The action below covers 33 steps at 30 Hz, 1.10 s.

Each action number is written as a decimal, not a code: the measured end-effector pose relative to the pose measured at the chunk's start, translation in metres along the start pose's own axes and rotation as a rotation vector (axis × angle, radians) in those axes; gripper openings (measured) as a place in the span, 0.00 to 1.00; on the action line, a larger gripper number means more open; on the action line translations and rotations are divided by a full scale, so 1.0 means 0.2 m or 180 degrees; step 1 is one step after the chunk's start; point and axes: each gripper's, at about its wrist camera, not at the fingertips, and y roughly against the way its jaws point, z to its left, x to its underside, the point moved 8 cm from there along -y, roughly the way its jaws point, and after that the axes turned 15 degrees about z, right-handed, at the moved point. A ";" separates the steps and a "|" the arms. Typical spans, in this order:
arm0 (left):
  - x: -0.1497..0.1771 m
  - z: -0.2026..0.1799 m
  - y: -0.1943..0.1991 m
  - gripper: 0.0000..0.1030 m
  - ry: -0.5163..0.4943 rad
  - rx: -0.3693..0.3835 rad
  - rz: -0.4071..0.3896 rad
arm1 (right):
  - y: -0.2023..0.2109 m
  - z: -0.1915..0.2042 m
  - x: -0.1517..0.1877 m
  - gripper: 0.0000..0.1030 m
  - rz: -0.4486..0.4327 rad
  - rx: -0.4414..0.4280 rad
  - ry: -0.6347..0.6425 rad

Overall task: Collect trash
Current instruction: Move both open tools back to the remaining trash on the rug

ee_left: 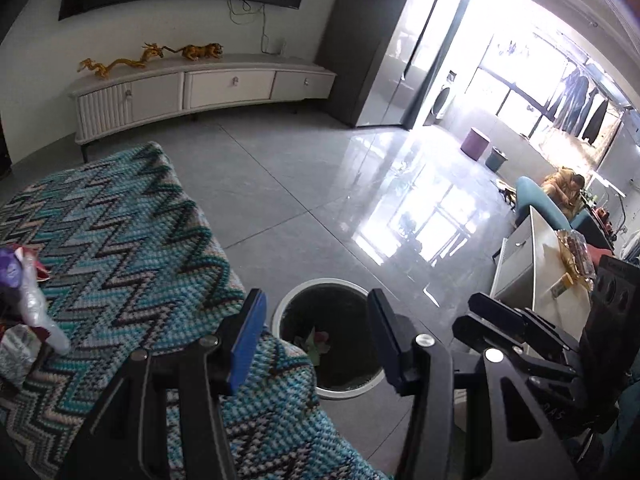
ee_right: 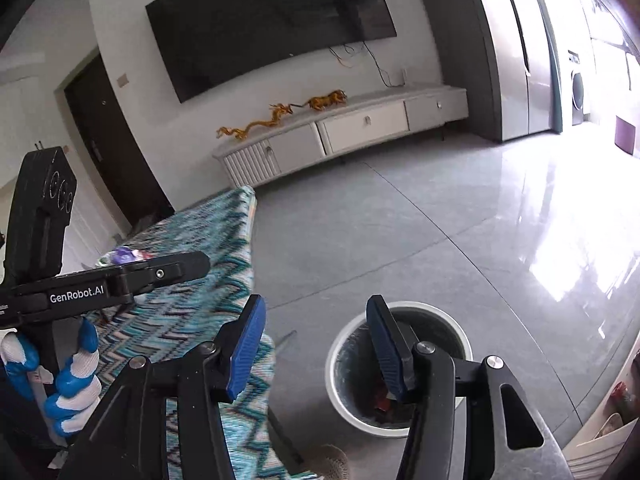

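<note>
Trash lies on the table; the bin stands beside it for short drops. My left gripper and right gripper both gape wide, empty.

A table covered with a teal zigzag-knit cloth sits left of and beneath the left gripper. On its far left edge, well left of that gripper, lies a heap of crumpled wrappers. The grey tiled floor spreads ahead; on it, below the gripper's open fingers, stands a white-rimmed trash bin against the cloth's edge.
</note>
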 end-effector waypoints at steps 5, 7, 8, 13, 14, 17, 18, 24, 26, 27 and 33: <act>0.03 0.19 0.31 0.50 0.0249 -0.0260 -0.0350 | 0.10 0.22 -0.03 0.50 -0.0144 -0.0098 0.0206; 0.06 0.27 0.45 0.52 0.0330 -0.0361 -0.0476 | 0.13 0.30 -0.04 0.50 -0.0183 -0.0131 0.0304; 0.08 0.31 0.51 0.52 0.0360 -0.0427 -0.0538 | 0.15 0.35 -0.05 0.50 -0.0205 -0.0149 0.0367; 0.18 0.52 0.86 0.52 0.0577 -0.0718 -0.0837 | 0.27 0.56 -0.06 0.50 -0.0328 -0.0244 0.0650; 0.20 0.56 0.92 0.52 0.0619 -0.0767 -0.0886 | 0.29 0.60 -0.06 0.50 -0.0351 -0.0260 0.0692; 0.30 0.63 1.07 0.56 0.0718 -0.0925 -0.1018 | 0.35 0.68 -0.05 0.51 -0.0407 -0.0301 0.0804; 0.34 0.66 1.12 0.58 0.0755 -0.0981 -0.1066 | 0.38 0.72 -0.04 0.51 -0.0428 -0.0316 0.0850; 0.52 0.73 1.36 0.62 0.0901 -0.1172 -0.1292 | 0.48 0.88 0.01 0.53 -0.0530 -0.0398 0.1056; 0.58 0.76 1.43 0.66 0.0950 -0.1217 -0.1336 | 0.50 0.92 0.02 0.53 -0.0561 -0.0428 0.1111; 0.60 0.77 1.45 0.66 0.0970 -0.1240 -0.1363 | 0.51 0.94 0.03 0.54 -0.0573 -0.0439 0.1134; 0.69 0.82 1.60 0.66 0.1046 -0.1409 -0.1515 | 0.56 1.05 0.05 0.55 -0.0632 -0.0484 0.1294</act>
